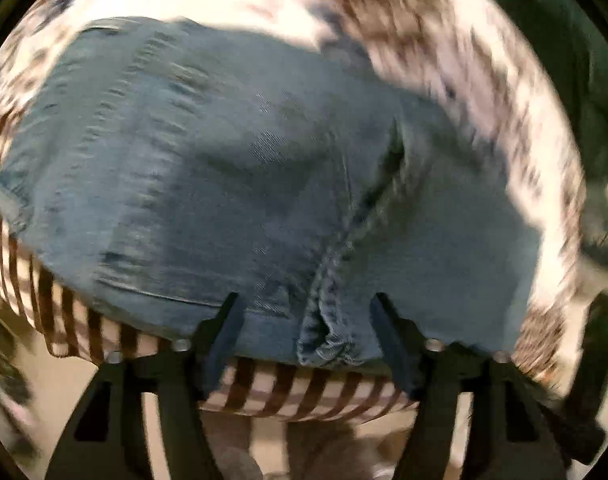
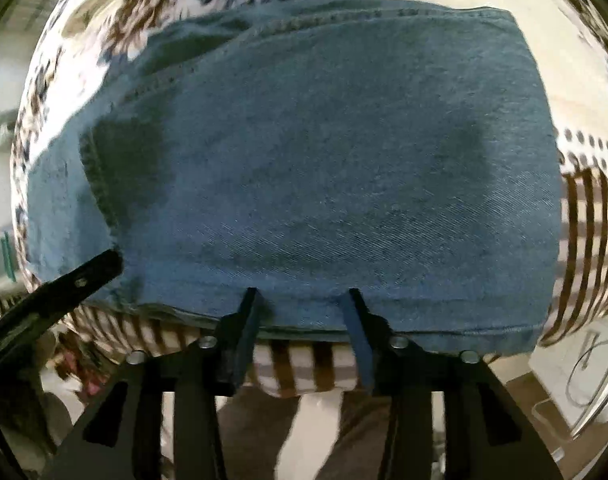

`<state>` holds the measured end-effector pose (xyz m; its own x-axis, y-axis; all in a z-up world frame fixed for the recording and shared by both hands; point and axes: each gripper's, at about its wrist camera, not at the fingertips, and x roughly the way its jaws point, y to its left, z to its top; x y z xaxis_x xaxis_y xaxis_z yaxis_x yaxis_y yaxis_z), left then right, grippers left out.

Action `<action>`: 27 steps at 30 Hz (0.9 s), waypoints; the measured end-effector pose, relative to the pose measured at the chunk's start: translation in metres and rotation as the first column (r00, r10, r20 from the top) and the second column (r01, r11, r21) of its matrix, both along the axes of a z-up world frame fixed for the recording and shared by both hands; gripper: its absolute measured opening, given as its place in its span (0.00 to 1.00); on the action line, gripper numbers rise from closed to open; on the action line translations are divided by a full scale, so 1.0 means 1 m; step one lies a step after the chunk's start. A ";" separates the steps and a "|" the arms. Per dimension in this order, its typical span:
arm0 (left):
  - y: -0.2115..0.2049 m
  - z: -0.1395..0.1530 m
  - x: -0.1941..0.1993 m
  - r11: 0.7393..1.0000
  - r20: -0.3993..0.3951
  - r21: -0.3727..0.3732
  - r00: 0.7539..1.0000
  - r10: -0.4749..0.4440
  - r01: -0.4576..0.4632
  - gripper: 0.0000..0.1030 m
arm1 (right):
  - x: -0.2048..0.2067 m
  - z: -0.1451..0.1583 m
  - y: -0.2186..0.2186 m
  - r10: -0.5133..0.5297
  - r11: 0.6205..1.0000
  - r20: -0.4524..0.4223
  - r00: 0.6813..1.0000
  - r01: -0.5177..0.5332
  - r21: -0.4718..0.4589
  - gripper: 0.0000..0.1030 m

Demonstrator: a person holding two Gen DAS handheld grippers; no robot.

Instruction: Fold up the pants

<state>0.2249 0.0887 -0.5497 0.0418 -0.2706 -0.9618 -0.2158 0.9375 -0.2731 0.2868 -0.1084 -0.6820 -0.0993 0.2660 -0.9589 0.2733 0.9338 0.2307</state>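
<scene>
Lying folded on the bedspread [image 2: 591, 216], jeans [image 2: 323, 168] spreading just ahead of both claws. Left gripper [image 1: 307, 300] and right gripper [image 2: 302, 296] gaping, empty, tips touching the near hem.

A home bedroom: floral bedspread [image 2: 104, 40] with striped border [image 2: 595, 240] (denim lies on it).

Left black hand-held gripper [image 1: 305, 304] held low, pointing forward, dark fingers [image 1: 228, 320] spread wide apart, nothing clamped between them. Right black hand-held gripper [image 2: 302, 300] likewise low and forward, fingers [image 2: 246, 316] parted, somewhat narrower. Left gripper's finger visible at right wrist view's left edge.
</scene>
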 end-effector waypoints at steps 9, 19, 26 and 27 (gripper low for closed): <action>0.170 -0.001 -0.075 0.744 0.036 -0.202 0.755 0.655 -0.637 0.95 | 0.059 0.026 0.059 0.027 0.998 0.046 0.999 -0.024 -0.054 0.50; 0.185 -0.049 -0.067 0.618 0.064 -0.253 0.624 0.778 -0.744 0.46 | 0.096 0.008 0.111 0.081 0.988 0.032 0.996 -0.076 -0.133 0.50; 0.154 -0.011 -0.074 0.721 0.248 -0.260 0.677 0.693 -0.642 0.30 | 0.102 0.011 0.100 0.096 0.980 0.019 0.995 -0.091 -0.180 0.50; 0.154 -0.016 -0.074 0.720 0.247 -0.267 0.676 0.694 -0.641 0.30 | 0.101 0.012 0.096 0.098 0.979 0.017 0.995 -0.093 -0.181 0.50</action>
<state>0.1508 0.2423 -0.5652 0.5511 -0.1876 -0.8131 -0.6473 0.5188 -0.5584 0.3880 -0.0120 -0.6702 -0.0908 0.0795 -0.9927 0.1768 0.9823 0.0625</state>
